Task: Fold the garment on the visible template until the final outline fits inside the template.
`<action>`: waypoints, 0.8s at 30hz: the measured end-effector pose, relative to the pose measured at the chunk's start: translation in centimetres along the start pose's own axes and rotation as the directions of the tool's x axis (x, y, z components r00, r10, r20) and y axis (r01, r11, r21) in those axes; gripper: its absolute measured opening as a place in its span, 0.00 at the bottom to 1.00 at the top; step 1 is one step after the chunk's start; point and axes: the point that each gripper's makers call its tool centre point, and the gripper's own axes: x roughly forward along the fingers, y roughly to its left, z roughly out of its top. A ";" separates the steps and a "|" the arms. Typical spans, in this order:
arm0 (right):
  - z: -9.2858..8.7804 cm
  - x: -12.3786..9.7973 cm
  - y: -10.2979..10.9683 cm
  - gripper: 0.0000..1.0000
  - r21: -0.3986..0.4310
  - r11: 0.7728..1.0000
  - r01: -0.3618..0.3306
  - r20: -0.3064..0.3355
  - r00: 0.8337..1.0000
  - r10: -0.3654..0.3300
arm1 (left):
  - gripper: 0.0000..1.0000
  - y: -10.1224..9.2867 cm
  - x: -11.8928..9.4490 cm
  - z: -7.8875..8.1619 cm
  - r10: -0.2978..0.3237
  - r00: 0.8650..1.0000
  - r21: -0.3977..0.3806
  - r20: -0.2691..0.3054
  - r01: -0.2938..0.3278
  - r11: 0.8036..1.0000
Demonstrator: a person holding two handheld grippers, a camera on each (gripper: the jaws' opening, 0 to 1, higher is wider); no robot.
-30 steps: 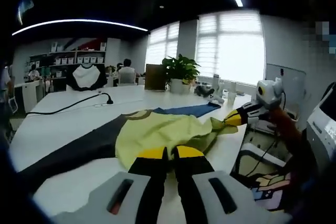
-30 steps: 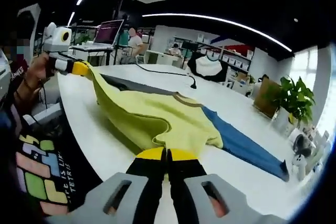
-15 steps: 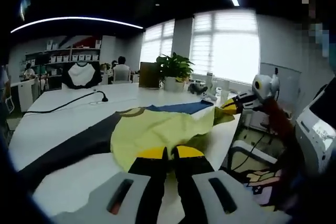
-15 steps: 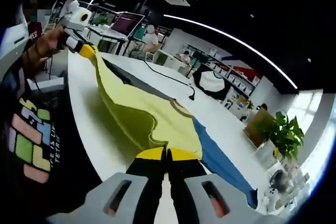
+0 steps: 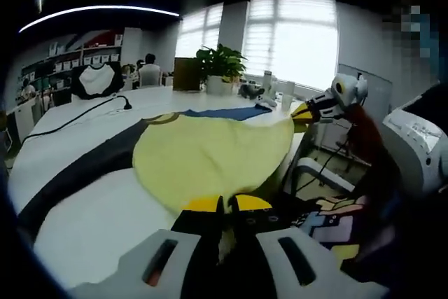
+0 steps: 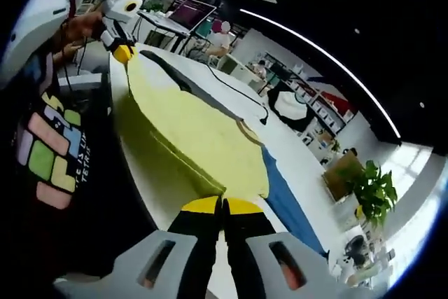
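Since the earlier frames the garment [image 5: 210, 159] is lifting and stretching taut off the white bench [image 5: 84, 222], both grippers, left [image 5: 223, 204] and right [image 6: 221, 206], clenching its yellow edge. A dark template [image 5: 77, 173], cable and plant are lying beyond.

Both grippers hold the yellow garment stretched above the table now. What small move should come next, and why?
Probably carry both held corners forward across the table and lower them. The left gripper and the right gripper are each shut on an edge of the yellow garment, which hangs taut between them above the white table, while the blue template lies further along.
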 end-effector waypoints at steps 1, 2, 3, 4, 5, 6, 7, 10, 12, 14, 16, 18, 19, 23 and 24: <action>-0.2 -0.2 0.3 0.00 0.000 1.000 -0.008 -0.007 1.000 0.008 | 0.06 -0.2 0.0 -0.2 -0.005 1.000 0.000 -0.007 0.005 1.000; -0.3 -0.3 0.4 0.00 -0.001 1.000 -0.012 -0.011 1.000 0.012 | 0.06 -0.4 -0.1 -0.5 -0.008 1.000 0.004 -0.018 0.009 1.000; -0.5 -0.4 0.8 0.00 -0.003 1.000 -0.021 -0.017 1.000 0.021 | 0.06 -0.5 -0.1 -0.6 -0.007 1.000 0.010 -0.018 0.007 1.000; -0.6 -0.4 0.9 0.00 -0.003 1.000 -0.027 -0.021 0.999 0.027 | 0.05 -0.7 -0.2 -0.7 -0.007 1.000 0.024 -0.022 0.007 1.000; -0.7 -0.5 1.1 0.00 -0.004 1.000 -0.030 -0.025 0.999 0.030 | 0.05 -0.8 -0.2 -0.9 -0.011 0.999 0.032 -0.033 0.012 0.999; -0.9 -0.5 1.2 0.00 -0.003 0.999 -0.034 -0.027 0.999 0.034 | 0.05 -1.0 -0.3 -1.1 -0.014 0.999 0.034 -0.042 0.015 0.999; -1.1 -0.6 1.5 0.00 -0.001 0.999 -0.046 -0.033 0.998 0.046 | 0.05 -1.0 -0.4 -1.3 -0.015 0.999 0.035 -0.048 0.017 0.999; -1.5 -0.6 2.2 0.00 0.007 0.997 -0.082 -0.034 0.996 0.083 | 0.05 -1.0 -0.5 -2.0 -0.019 0.998 0.029 -0.067 0.021 0.999; -1.9 -0.4 2.5 0.00 0.008 0.995 -0.100 -0.039 0.994 0.101 | 0.06 -1.0 -0.5 -2.4 -0.021 0.997 0.025 -0.074 0.022 0.999; -2.3 -0.2 2.8 0.00 0.000 0.994 -0.108 -0.053 0.993 0.108 | 0.06 -1.0 -0.4 -2.8 -0.024 0.996 0.022 -0.080 0.025 0.999; -2.9 0.1 3.3 0.00 -0.017 0.992 -0.127 -0.073 0.989 0.126 | 0.06 -1.1 -0.3 -3.2 -0.024 0.996 0.021 -0.091 0.026 0.999; -3.5 0.5 3.9 0.00 -0.015 0.989 -0.144 -0.094 0.985 0.142 | 0.06 -1.1 -0.2 -3.5 -0.025 0.995 0.022 -0.099 0.027 0.999; -3.6 0.6 4.1 0.00 -0.016 0.988 -0.151 -0.100 0.984 0.148 | 0.06 -1.1 -0.2 -3.7 -0.026 0.994 0.020 -0.103 0.029 0.999; -4.2 0.8 4.9 0.00 0.003 0.985 -0.172 -0.109 0.979 0.171 | 0.06 -1.1 -0.3 -4.4 -0.032 0.993 0.002 -0.114 0.033 0.999; -4.4 0.8 5.0 0.00 0.007 0.984 -0.176 -0.111 0.978 0.176 | 0.06 -1.1 -0.2 -4.7 -0.036 0.992 -0.004 -0.120 0.036 0.999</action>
